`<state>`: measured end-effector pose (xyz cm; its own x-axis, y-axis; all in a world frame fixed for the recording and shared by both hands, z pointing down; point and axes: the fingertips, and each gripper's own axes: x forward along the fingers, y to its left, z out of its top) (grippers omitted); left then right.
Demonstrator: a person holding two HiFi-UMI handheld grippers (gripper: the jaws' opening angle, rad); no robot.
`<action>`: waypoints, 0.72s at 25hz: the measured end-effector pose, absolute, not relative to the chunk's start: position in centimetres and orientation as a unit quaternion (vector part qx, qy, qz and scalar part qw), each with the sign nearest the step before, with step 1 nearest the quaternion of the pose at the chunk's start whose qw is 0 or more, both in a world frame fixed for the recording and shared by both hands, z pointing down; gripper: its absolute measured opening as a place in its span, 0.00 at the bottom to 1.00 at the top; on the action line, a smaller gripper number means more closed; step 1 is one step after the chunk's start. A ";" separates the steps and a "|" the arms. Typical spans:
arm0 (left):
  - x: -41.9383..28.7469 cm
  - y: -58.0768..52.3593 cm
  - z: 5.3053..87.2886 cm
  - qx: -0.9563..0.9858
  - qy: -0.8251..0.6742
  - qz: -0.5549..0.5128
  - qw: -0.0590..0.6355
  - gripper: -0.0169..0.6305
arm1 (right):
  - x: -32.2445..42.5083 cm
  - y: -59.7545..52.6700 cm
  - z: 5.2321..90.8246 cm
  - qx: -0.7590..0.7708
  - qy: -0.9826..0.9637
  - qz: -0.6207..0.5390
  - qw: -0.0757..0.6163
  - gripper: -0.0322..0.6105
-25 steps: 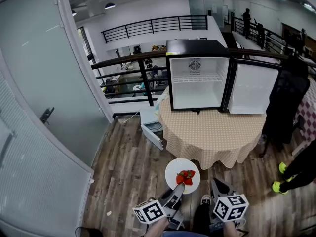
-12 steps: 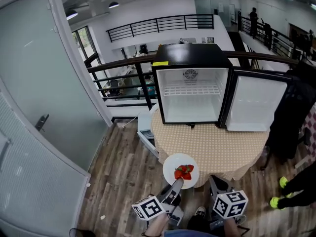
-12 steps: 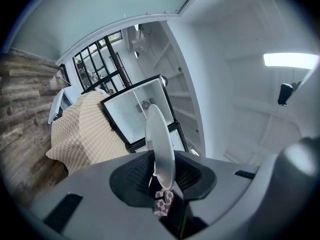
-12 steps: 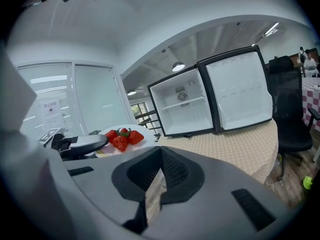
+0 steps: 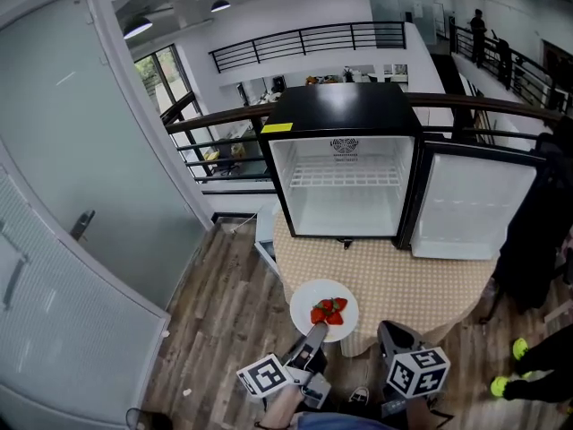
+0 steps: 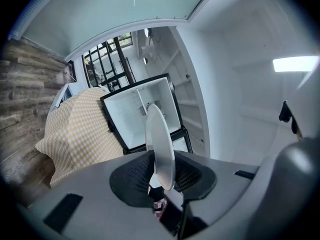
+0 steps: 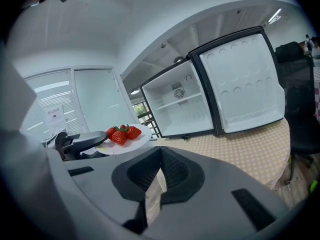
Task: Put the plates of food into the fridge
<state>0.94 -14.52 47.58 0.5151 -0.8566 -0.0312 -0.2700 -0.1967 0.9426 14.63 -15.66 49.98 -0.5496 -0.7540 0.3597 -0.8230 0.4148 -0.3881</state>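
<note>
A white plate (image 5: 324,310) bearing a few red strawberries (image 5: 328,311) hovers over the near edge of the table (image 5: 403,280), which has a yellow checked cloth. My left gripper (image 5: 317,331) is shut on the plate's near rim. In the left gripper view the plate (image 6: 159,139) stands edge-on between the pads. My right gripper (image 5: 391,337) is beside it to the right, shut and empty. In the right gripper view the plate (image 7: 131,138) and the left gripper (image 7: 80,141) show at left. The black fridge (image 5: 345,173) stands on the table with its door (image 5: 470,204) swung open right. Its white inside is bare.
A frosted glass wall with a door (image 5: 63,240) runs down the left. A dark railing (image 5: 224,141) passes behind the fridge. A white box (image 5: 265,236) sits on the wood floor left of the table. At right are a dark garment (image 5: 537,231) and a person's yellow-green shoes (image 5: 522,352).
Both grippers and the plate have moved forward toward the table. The plate now hangs over the cloth's near edge, and the fridge looms larger and closer.
</note>
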 end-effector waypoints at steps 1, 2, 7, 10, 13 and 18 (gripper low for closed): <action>1.2 -15.0 47.2 0.713 -0.390 -0.302 0.498 0.19 | 14.8 -16.2 49.9 0.468 -0.839 0.269 0.063 0.07; 1.4 -15.5 47.1 0.712 -0.389 -0.305 0.498 0.19 | 14.9 -16.8 49.9 0.467 -0.840 0.271 0.062 0.07; 1.6 -17.6 47.8 0.709 -0.394 -0.295 0.505 0.19 | 14.6 -19.3 50.5 0.461 -0.840 0.279 0.067 0.07; 1.9 -19.8 48.1 0.708 -0.389 -0.291 0.513 0.19 | 14.4 -20.9 50.4 0.460 -0.841 0.276 0.068 0.07; 2.4 -23.0 48.1 0.713 -0.380 -0.286 0.516 0.19 | 14.3 -23.5 50.3 0.467 -0.839 0.268 0.072 0.07; 1.8 -28.5 47.0 0.738 -0.368 -0.268 0.499 0.19 | 13.9 -28.6 49.4 0.483 -0.834 0.257 0.072 0.07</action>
